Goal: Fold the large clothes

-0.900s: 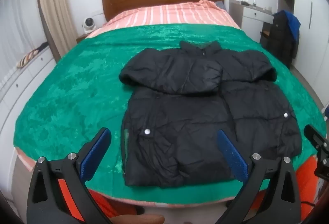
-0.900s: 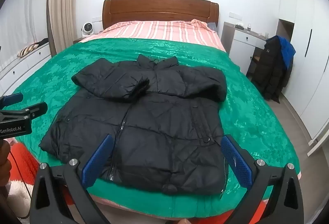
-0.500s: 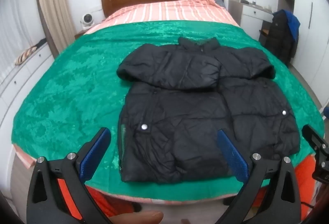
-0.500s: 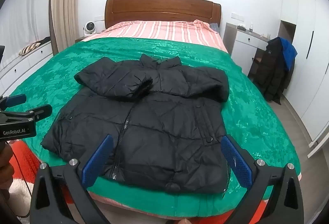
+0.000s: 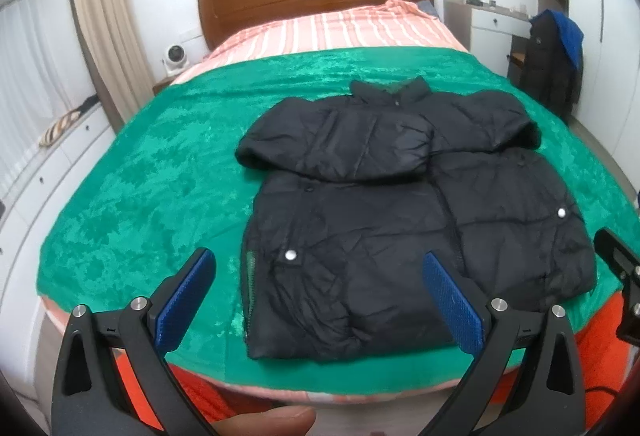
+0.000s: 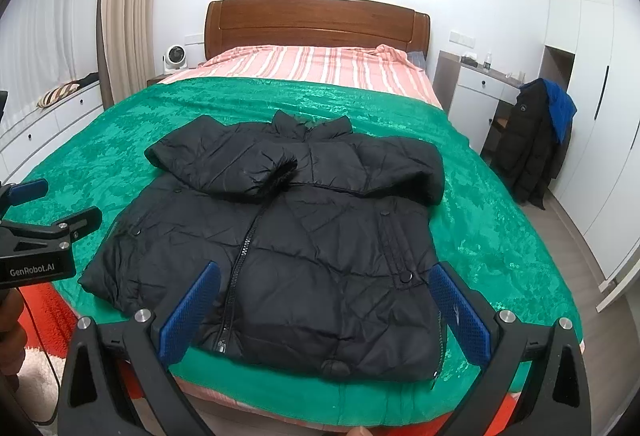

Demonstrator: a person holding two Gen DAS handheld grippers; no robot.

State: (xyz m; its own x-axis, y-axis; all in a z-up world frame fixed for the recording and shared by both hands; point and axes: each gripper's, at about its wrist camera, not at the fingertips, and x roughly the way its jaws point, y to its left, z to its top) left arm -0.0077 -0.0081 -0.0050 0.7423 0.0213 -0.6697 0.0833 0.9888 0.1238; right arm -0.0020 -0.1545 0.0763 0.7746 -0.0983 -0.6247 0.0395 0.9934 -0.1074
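A black puffer jacket (image 5: 384, 203) lies front-up on the green blanket (image 5: 152, 195) near the bed's foot, both sleeves folded across its chest; it also shows in the right wrist view (image 6: 288, 236). My left gripper (image 5: 320, 300) is open and empty, hovering short of the jacket's hem at its left part. My right gripper (image 6: 324, 312) is open and empty, just above the hem at the jacket's right part. The left gripper (image 6: 36, 232) shows at the left edge of the right wrist view.
The bed has a wooden headboard (image 6: 316, 23) and striped pink sheet (image 6: 304, 67). A desk (image 6: 476, 87) and a chair draped with dark coats (image 6: 532, 143) stand right of the bed. White drawers (image 5: 48, 171) run along the left wall. An orange rug (image 5: 592, 348) lies at the foot.
Both grippers have drawn back and risen slightly, so the jacket sits a little farther away in both views. Both stay open. The jacket has not moved.
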